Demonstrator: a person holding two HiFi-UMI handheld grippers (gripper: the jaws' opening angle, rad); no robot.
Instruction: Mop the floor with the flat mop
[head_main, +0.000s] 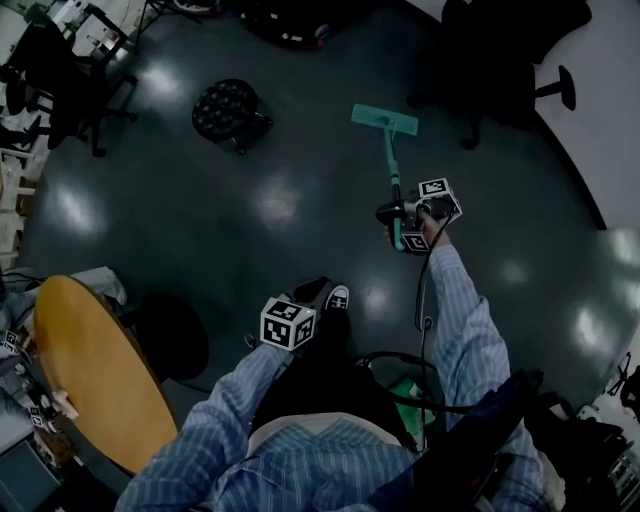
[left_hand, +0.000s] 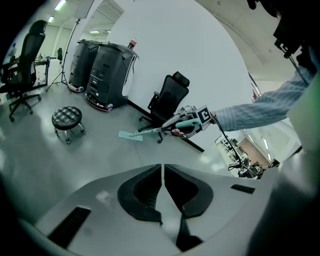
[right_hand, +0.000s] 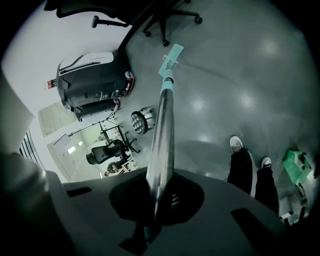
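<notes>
Teal mop head (head_main: 385, 120) lies flat on the grey floor (head_main: 250, 210) out ahead, its pole (right_hand: 162, 135) clamped tight in the right gripper (right_hand: 159, 200). Left gripper (left_hand: 163, 182) hangs close to the body, jaws pressed together on nothing.

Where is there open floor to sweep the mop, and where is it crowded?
Bare floor lies between the black stool and the flat mop, down to the shoes, and right of the mop toward the white wall. Crowded: office chairs upper left, round table lower left, black chair beyond the mop.
</notes>
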